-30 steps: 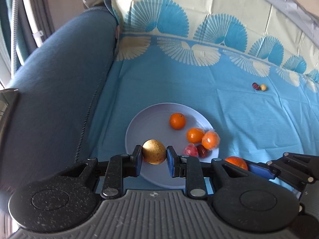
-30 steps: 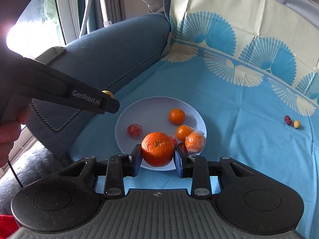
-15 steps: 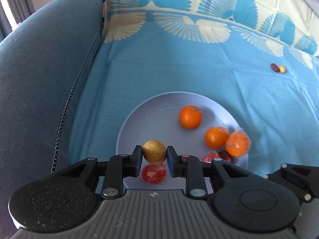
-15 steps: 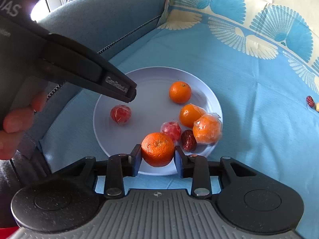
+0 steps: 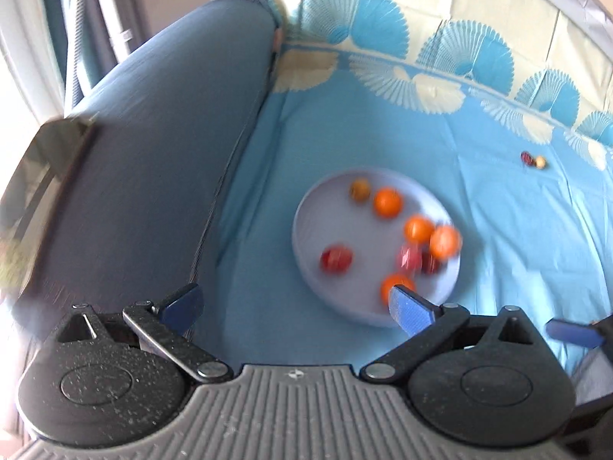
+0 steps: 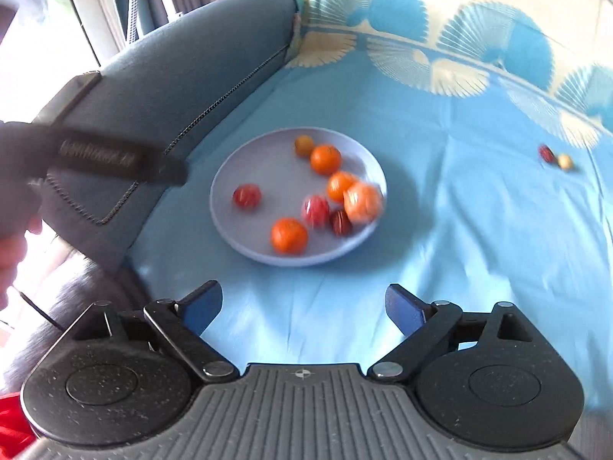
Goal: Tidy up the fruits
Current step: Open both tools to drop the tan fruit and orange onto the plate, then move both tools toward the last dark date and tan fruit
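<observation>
A pale blue plate (image 5: 306, 226) (image 6: 226, 188) lies on the blue cloth and holds several fruits. A small yellow-brown fruit (image 5: 359, 190) (image 6: 304, 145) sits at its far side beside an orange (image 5: 387, 202) (image 6: 325, 159). Another orange (image 6: 289, 235) (image 5: 394, 283) lies at the plate's near rim. A red fruit (image 5: 336, 259) (image 6: 246, 195) lies apart at the left. My left gripper (image 5: 295, 306) is open and empty, held above and short of the plate. My right gripper (image 6: 302, 306) is open and empty too. The left tool's body (image 6: 95, 155) shows blurred in the right wrist view.
A dark blue sofa armrest (image 5: 153, 145) (image 6: 184, 61) rises left of the plate. Two small fruits, one red (image 5: 527, 158) (image 6: 547, 153) and one yellow (image 5: 540, 161) (image 6: 564, 161), lie on the cloth (image 5: 517, 260) at the far right. The patterned backrest (image 5: 421, 19) stands behind.
Both grippers have opened and pulled back up from the plate. The yellow-brown fruit and the orange they held now lie on the plate.
</observation>
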The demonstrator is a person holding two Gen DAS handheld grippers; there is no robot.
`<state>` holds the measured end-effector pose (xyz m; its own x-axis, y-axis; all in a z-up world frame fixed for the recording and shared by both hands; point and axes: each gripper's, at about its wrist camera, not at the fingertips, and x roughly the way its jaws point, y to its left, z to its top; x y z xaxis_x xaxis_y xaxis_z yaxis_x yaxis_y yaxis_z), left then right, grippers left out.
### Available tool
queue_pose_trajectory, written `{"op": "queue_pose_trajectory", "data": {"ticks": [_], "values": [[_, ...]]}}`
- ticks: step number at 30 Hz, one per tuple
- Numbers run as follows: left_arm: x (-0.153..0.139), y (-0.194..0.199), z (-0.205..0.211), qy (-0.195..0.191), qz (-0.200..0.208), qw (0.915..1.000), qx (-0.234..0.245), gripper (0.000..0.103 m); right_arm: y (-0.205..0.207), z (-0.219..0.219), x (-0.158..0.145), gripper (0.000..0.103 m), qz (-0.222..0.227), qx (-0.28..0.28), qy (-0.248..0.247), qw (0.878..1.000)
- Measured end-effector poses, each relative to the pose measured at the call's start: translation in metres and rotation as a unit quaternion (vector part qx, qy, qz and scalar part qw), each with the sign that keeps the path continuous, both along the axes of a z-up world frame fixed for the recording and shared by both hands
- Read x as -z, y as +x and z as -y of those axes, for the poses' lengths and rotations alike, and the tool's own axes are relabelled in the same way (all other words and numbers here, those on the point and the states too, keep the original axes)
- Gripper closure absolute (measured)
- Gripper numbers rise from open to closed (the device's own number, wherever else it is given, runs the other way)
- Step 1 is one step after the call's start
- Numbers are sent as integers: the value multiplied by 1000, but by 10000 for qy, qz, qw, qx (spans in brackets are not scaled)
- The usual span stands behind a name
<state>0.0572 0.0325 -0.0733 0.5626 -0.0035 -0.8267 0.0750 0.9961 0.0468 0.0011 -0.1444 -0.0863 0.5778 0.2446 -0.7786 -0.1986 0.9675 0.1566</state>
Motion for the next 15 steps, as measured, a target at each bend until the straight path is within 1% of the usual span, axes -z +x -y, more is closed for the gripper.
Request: {"op": "queue_pose_trajectory", "data": {"ticks": [2,5,9,12,15], "values": [[-9,-20,-3,-51,1,10000,-43,0,-20,1,-11,7,119,51,8,9999],[-21,-50,-6,-80,110,9999,-105,0,-48,-2,-30,4,501,37,-112,9987],[-37,-84,-4,-158,309,9994,-1,0,-79,-1,-53,1,1019,12,-175,9946],[-50,-100,-3,-255,487,9985,80,0,-96,-1,-65,1,1302,-67,-208,9912],[-64,-112,-1,-243,733,9970,38,0,-110,-4,-78,1,1579,-137,-316,9869]]}}
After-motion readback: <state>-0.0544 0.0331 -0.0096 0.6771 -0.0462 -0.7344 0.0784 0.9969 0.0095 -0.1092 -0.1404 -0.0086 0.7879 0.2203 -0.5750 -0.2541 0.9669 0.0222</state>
